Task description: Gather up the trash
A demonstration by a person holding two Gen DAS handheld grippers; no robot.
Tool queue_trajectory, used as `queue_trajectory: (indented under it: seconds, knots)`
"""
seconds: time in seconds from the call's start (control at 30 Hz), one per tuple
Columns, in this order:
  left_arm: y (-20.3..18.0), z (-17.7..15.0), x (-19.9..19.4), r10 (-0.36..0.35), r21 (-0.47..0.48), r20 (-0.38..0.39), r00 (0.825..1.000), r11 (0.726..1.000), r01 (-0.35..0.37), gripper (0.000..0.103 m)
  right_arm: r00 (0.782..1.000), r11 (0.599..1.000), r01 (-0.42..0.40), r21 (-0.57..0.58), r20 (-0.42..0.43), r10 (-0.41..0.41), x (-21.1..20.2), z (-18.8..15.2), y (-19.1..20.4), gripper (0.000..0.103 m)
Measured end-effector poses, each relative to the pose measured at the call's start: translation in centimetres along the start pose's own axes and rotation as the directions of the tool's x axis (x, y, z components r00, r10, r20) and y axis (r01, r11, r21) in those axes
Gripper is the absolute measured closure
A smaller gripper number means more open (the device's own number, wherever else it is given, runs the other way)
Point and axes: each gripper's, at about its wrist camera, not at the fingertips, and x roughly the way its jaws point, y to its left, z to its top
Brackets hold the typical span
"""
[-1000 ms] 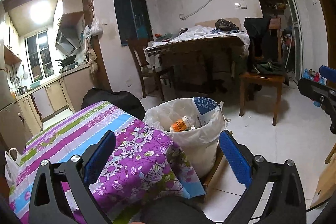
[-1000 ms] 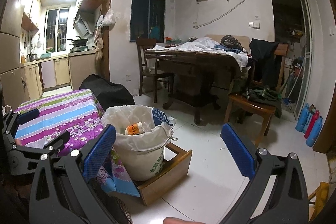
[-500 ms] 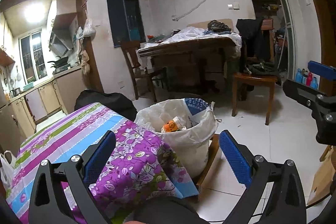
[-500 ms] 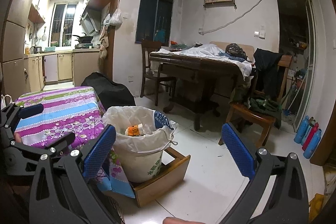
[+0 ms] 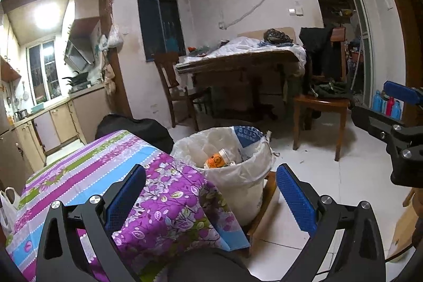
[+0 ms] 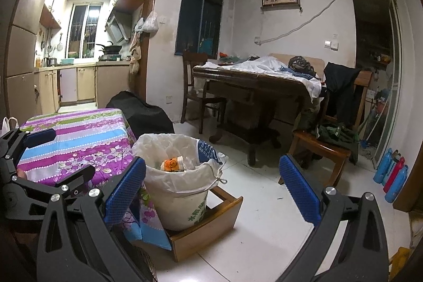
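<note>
A white bin lined with a plastic bag (image 5: 239, 176) (image 6: 182, 192) stands on the floor in a wooden drawer tray (image 6: 211, 221), against the corner of the low table. Inside lies an orange-labelled container (image 5: 218, 158) (image 6: 173, 164) among other scraps. My left gripper (image 5: 211, 198) is open and empty, held above the table corner short of the bin. My right gripper (image 6: 211, 192) is open and empty too, a little back from the bin. The right gripper shows at the right edge of the left wrist view (image 5: 396, 123); the left one shows at the left of the right wrist view (image 6: 39, 155).
The low table wears a purple floral striped cloth (image 5: 87, 176) (image 6: 74, 139). Behind the bin lies a black bag (image 6: 140, 112). A dark wooden dining table (image 6: 253, 86) heaped with cloths, chairs (image 5: 321, 107), coloured bottles (image 6: 394, 176) and a kitchen (image 6: 79, 75) lie beyond white floor tiles.
Both views shifted slightly; the bin sits a little further left and lower in the left wrist view. Both grippers stay open and empty.
</note>
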Motion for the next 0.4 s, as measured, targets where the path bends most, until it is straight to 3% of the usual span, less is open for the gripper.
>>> queue_trajectory:
  seconds: [0.4]
  knots:
    - [0.18,0.01,0.12,-0.013,-0.001,-0.028,1.000,1.000,0.013,0.005,1.000,1.000,-0.002,0.002,-0.012,0.002,-0.20,0.17,0.08,0.006]
